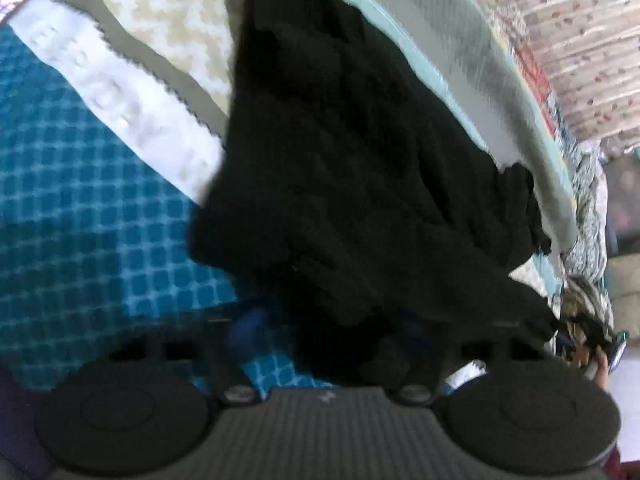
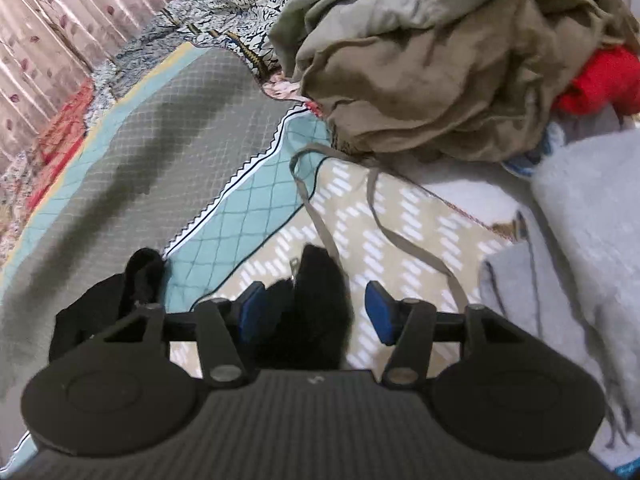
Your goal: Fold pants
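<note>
1. While both tools sit low over the bed, I take the black pants (image 1: 344, 168) as my landmark: in the left wrist view they lie as a long dark strip across the quilt (image 1: 92, 216), running away from the camera toward the far edge of the bed.
2. My left tool (image 1: 324, 344) is buried in the near end of the pants. Its blue pads are almost hidden by dark cloth and the frame is blurred, so I cannot tell whether it is closed on the fabric or merely pressed into it.
3. My right tool (image 2: 316, 312) stands apart, both blue pads visible, with a bunched tuft of the pants rising between them, closer to the left pad. Nothing is clamped there.
4. Beyond that tuft lies a heap of tan clothing (image 2: 436, 64) with loose drawstrings (image 2: 320, 216) trailing toward the pants, and a grey towel (image 2: 584, 216) to the right of them.
5. I judge the pants light, soft and limp: they will sag and bunch rather than hold a crease, so I would pinch several layers at a hem or waistband corner, not one loose ply.
6. The drawstrings lie near enough to be caught by mistake.
</note>
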`<move>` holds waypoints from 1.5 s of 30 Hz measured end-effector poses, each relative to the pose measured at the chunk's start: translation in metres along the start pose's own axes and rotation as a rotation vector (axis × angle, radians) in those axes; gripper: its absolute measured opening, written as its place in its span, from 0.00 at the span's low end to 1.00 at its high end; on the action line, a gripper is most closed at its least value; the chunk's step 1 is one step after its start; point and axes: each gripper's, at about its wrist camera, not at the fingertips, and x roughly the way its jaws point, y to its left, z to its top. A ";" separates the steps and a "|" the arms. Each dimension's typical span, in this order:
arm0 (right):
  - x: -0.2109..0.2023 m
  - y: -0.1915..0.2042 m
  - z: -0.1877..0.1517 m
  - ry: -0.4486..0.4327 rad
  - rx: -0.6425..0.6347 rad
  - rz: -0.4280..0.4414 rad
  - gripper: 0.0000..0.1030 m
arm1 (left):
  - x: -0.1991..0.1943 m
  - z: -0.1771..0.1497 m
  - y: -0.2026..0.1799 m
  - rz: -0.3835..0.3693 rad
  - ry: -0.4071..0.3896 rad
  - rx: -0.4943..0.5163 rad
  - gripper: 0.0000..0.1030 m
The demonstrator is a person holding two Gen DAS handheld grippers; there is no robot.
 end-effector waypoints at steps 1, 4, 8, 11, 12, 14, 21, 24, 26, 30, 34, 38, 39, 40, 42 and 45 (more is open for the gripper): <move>0.007 0.005 -0.001 0.021 -0.028 -0.027 0.47 | 0.004 0.001 0.001 -0.009 0.028 -0.018 0.07; -0.005 0.004 -0.004 -0.010 0.003 -0.024 0.14 | -0.009 0.002 -0.002 -0.002 -0.017 -0.008 0.07; -0.069 -0.008 0.007 -0.155 0.119 0.189 0.12 | -0.067 0.013 -0.003 -0.040 -0.179 0.003 0.06; -0.132 -0.030 0.006 -0.270 0.189 0.339 0.12 | -0.113 0.017 0.002 -0.082 -0.276 -0.004 0.06; -0.152 -0.041 0.001 -0.305 0.203 0.374 0.12 | -0.129 0.016 0.007 -0.098 -0.301 -0.006 0.06; -0.184 -0.063 -0.013 -0.351 0.203 0.406 0.12 | -0.150 0.014 0.016 -0.118 -0.323 -0.014 0.06; -0.212 -0.145 -0.116 -0.274 0.150 0.301 0.12 | -0.141 -0.013 0.064 0.006 -0.209 -0.042 0.07; -0.195 -0.187 -0.162 -0.164 0.214 0.215 0.12 | -0.117 -0.029 0.092 0.062 -0.130 -0.104 0.07; -0.189 -0.211 -0.185 -0.110 0.273 0.151 0.11 | -0.108 -0.031 0.104 0.079 -0.104 -0.122 0.07; -0.183 -0.235 -0.202 -0.061 0.358 0.150 0.12 | -0.106 -0.035 0.110 0.135 -0.094 -0.102 0.23; -0.213 -0.231 -0.188 -0.178 0.358 0.012 0.43 | -0.125 -0.037 0.106 0.158 -0.147 -0.047 0.41; -0.235 -0.219 -0.169 -0.279 0.305 0.023 0.43 | -0.156 -0.031 0.108 0.122 -0.234 -0.044 0.42; -0.239 -0.212 -0.166 -0.286 0.285 0.042 0.43 | -0.163 -0.026 0.105 0.130 -0.269 -0.037 0.43; -0.241 -0.204 -0.161 -0.289 0.260 0.069 0.43 | -0.172 -0.019 0.102 0.151 -0.317 -0.030 0.47; -0.238 -0.178 -0.149 -0.280 0.200 0.141 0.43 | -0.186 -0.005 0.095 0.178 -0.404 -0.039 0.51; -0.220 -0.131 -0.131 -0.248 0.078 0.229 0.43 | -0.183 0.022 0.078 0.170 -0.431 -0.025 0.50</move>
